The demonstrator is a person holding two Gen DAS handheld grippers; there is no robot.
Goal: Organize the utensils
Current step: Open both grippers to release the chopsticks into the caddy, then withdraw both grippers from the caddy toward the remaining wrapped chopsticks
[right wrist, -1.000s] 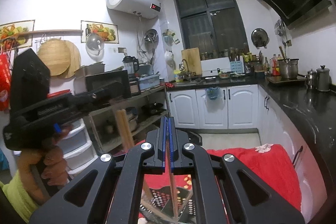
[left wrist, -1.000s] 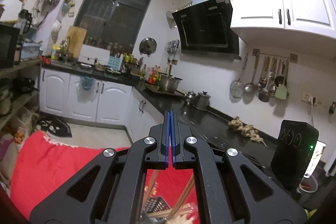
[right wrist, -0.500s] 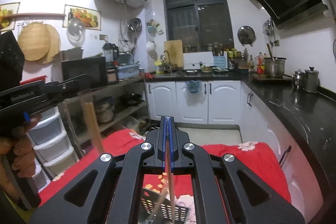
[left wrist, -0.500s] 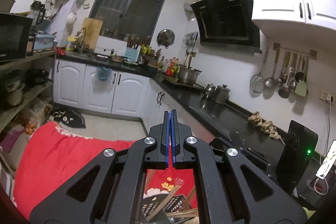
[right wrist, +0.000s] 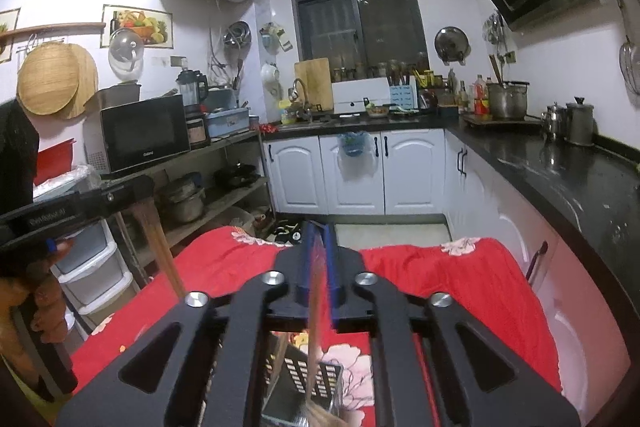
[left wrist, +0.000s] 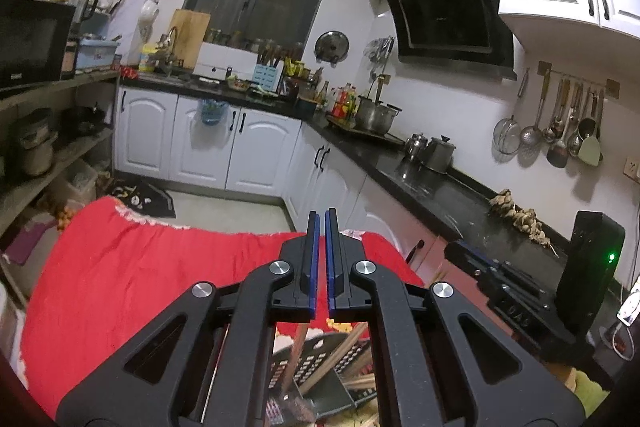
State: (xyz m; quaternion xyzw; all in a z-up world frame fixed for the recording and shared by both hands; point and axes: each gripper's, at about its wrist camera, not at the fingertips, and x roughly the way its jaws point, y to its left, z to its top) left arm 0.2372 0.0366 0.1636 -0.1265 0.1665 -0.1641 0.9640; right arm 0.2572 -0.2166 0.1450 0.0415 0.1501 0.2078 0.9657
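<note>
A desk under a red flowered cloth fills the lower middle of both views. At far left stand open shelves with a black microwave. White cabinets run under a dark window at centre. A black counter carries pots along the right, below a black range hood and hanging ladles. A black perforated basket stands on the cloth at the bottom centre of each view, partly hidden by the gripper frames, with several wooden sticks leaning in it. In the right wrist view, the person's left hand holds the left gripper at the left edge. Blurred chopsticks hang down from its tip toward the cloth. In its own view its jaws are clenched to a thin slit, and I cannot tell there where the pads grasp the sticks. The right gripper sits just above the basket. Its jaws are opening, with a narrow gap between the blue pads. A single chopstick, blurred, stands between them, slanting along the left pad down into the basket, seemingly released.
</note>
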